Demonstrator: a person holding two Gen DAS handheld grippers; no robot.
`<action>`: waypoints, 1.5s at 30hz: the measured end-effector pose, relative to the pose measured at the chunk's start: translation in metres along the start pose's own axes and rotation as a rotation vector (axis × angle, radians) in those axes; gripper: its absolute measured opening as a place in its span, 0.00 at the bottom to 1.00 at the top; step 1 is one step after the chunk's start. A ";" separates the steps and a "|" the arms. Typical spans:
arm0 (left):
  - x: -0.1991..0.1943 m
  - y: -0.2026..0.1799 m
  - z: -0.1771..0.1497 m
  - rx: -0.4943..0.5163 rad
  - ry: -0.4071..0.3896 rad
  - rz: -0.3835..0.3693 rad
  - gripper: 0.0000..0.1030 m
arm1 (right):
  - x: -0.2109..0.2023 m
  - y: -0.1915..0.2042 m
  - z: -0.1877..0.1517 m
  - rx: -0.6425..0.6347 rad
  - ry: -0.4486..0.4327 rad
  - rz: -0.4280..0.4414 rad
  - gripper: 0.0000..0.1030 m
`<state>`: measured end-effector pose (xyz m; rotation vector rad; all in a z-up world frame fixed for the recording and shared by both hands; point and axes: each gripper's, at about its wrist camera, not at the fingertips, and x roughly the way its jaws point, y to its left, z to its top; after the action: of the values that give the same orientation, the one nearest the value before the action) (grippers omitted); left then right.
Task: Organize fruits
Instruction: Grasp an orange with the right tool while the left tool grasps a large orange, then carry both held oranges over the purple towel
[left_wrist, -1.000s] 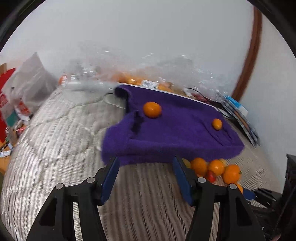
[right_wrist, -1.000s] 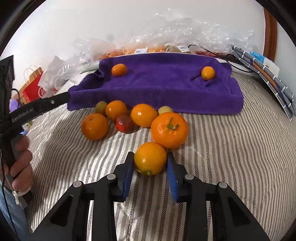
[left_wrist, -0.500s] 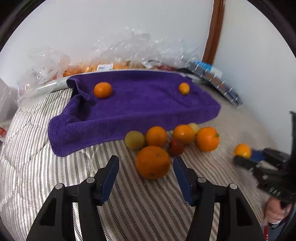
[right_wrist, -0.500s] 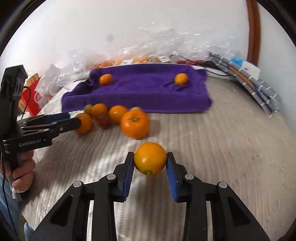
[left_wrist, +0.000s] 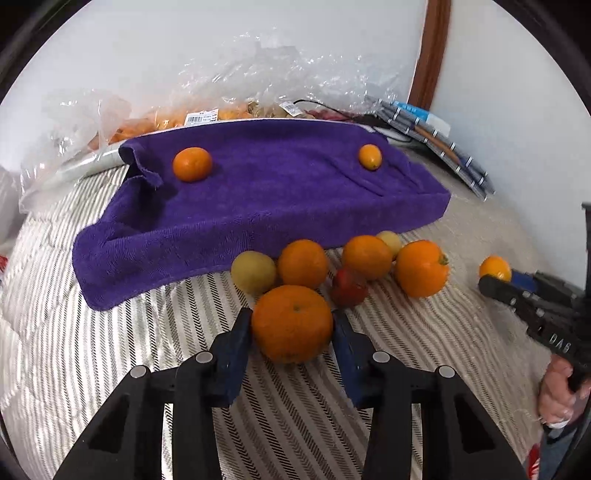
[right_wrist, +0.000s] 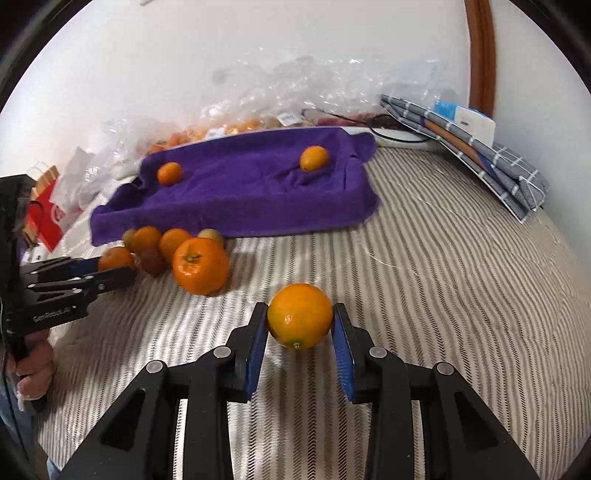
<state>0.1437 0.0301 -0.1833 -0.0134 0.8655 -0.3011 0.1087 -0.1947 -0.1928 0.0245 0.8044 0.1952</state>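
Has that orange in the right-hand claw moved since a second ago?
Yes. The orange, clamped in the right gripper, has been carried back and rightward from the fruit pile beside the purple towel.

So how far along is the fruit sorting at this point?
Early. Two small oranges already sit on the purple towel. In hand: the right gripper holds a small orange lifted off the bedcover; the left gripper has its jaws around a large orange at the pile. Left: about six loose fruits in front of the towel.
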 end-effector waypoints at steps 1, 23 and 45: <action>-0.002 0.002 -0.001 -0.015 -0.011 -0.011 0.39 | -0.001 0.001 -0.001 -0.005 -0.004 -0.003 0.33; -0.036 0.030 -0.001 -0.173 -0.185 0.001 0.39 | -0.009 -0.009 -0.003 0.043 -0.045 0.097 0.33; -0.046 0.029 -0.003 -0.190 -0.221 -0.001 0.39 | -0.019 -0.021 0.016 0.111 -0.041 0.050 0.33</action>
<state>0.1210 0.0709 -0.1549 -0.2201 0.6721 -0.2125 0.1107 -0.2181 -0.1704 0.1531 0.7731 0.1969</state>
